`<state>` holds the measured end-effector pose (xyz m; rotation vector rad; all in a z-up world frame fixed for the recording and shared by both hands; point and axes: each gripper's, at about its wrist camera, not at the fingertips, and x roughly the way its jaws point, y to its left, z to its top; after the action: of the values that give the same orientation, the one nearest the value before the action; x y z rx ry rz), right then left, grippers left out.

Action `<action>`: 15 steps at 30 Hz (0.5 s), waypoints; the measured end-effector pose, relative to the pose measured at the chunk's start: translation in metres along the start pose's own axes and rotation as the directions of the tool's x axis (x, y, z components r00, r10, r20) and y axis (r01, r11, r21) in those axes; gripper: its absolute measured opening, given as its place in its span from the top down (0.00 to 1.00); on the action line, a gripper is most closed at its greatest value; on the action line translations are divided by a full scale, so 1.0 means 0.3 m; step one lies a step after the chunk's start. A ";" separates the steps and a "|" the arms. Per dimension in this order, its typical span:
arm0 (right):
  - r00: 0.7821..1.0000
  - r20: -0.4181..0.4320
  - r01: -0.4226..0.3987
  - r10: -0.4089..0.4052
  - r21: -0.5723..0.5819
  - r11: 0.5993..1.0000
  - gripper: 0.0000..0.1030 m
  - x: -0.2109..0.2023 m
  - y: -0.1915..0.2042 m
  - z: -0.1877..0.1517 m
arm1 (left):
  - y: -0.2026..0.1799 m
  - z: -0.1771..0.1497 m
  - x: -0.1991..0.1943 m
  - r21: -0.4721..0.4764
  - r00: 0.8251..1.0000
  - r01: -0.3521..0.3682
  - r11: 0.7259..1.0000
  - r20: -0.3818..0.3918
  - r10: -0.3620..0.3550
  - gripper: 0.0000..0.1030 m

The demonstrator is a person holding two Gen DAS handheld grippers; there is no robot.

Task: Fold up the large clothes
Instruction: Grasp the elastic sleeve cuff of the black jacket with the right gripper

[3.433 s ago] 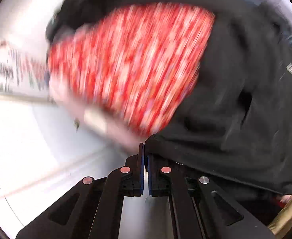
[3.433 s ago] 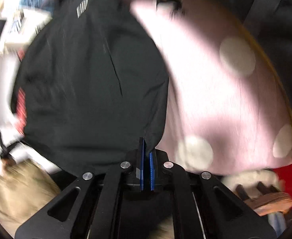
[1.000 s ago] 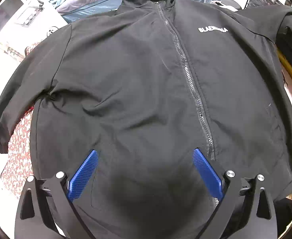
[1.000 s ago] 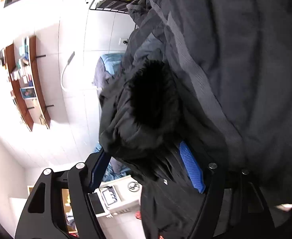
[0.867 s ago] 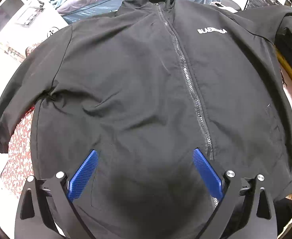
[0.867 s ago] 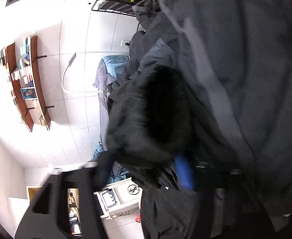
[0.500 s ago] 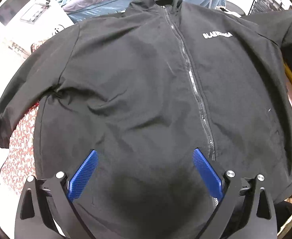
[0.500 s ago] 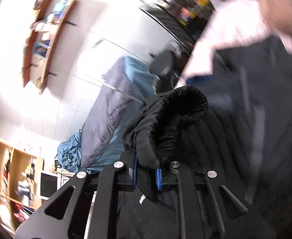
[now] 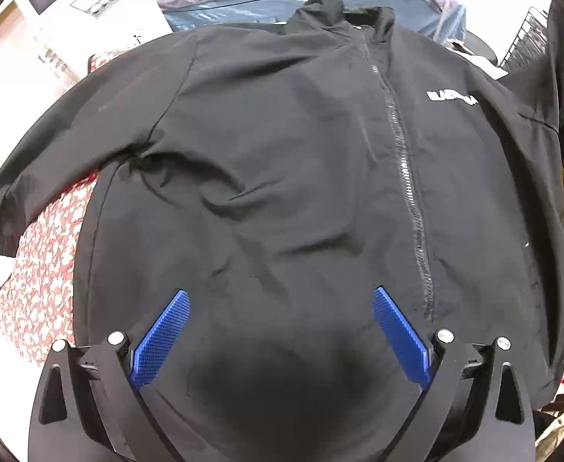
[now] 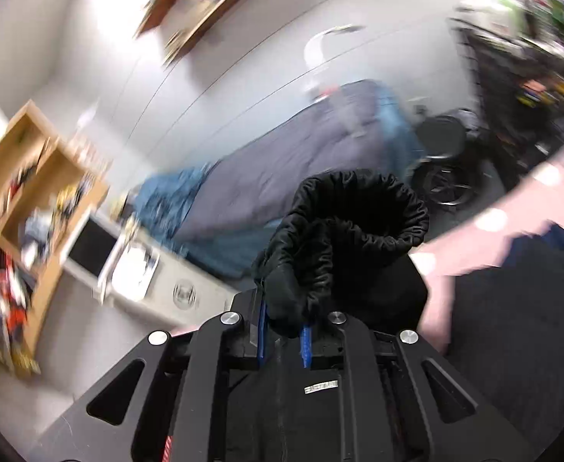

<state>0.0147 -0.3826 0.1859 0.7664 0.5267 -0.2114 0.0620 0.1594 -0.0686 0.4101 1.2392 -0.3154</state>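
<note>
One black jacket [image 9: 282, 192], zipped, lies front-up and spread flat over a red floral cloth [image 9: 39, 269]; one sleeve out to the side, no fold made. Left gripper [image 9: 282, 331] hovers above the hem, jaws wide, empty.

Right wrist view: right gripper [image 10: 284, 335] pinches the other sleeve's gathered cuff [image 10: 343, 231], raised, bed [image 10: 301, 146] behind. Judged: folding barely begun; sleeves, body remain.

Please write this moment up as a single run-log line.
stage: sleeve fold | left tool: open above flat zipped black jacket | right tool: shut on gathered black sleeve cuff, raised
</note>
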 end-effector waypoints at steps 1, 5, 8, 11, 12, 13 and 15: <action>0.999 -0.046 -0.024 0.022 -0.043 0.999 0.87 0.078 0.072 -0.009 | 0.012 -0.003 0.001 -0.010 1.000 -0.006 1.000 0.000 0.006 0.09; 0.980 -0.199 -0.059 0.023 -0.178 0.982 0.87 0.354 0.303 -0.126 | 0.057 -0.019 0.007 -0.041 1.000 -0.028 0.999 -0.007 0.028 0.09; 0.951 -0.309 -0.070 -0.024 -0.289 0.955 0.87 0.549 0.451 -0.293 | 0.092 -0.037 0.021 -0.055 0.999 -0.051 0.997 -0.023 0.049 0.09; 0.917 -0.385 -0.063 -0.107 -0.404 0.913 0.87 0.715 0.539 -0.480 | 0.130 -0.049 0.031 -0.071 0.998 -0.064 0.995 -0.033 0.062 0.09; 0.904 -0.405 -0.062 -0.139 -0.446 0.893 0.86 0.759 0.549 -0.546 | 0.146 -0.053 0.035 -0.080 0.997 -0.066 0.995 -0.039 0.063 0.09; 0.887 -0.423 -0.057 -0.186 -0.499 0.865 0.86 0.812 0.569 -0.626 | 0.159 -0.057 0.041 -0.087 0.997 -0.068 0.994 -0.044 0.064 0.09; 0.864 -0.431 -0.047 -0.259 -0.582 0.812 0.85 0.869 0.587 -0.743 | 0.182 -0.062 0.051 -0.100 0.996 -0.075 0.992 -0.053 0.070 0.09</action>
<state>0.2176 -0.0990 0.0217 0.1721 1.0721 0.0531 0.0752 0.2162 -0.0813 0.3763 1.2796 -0.1802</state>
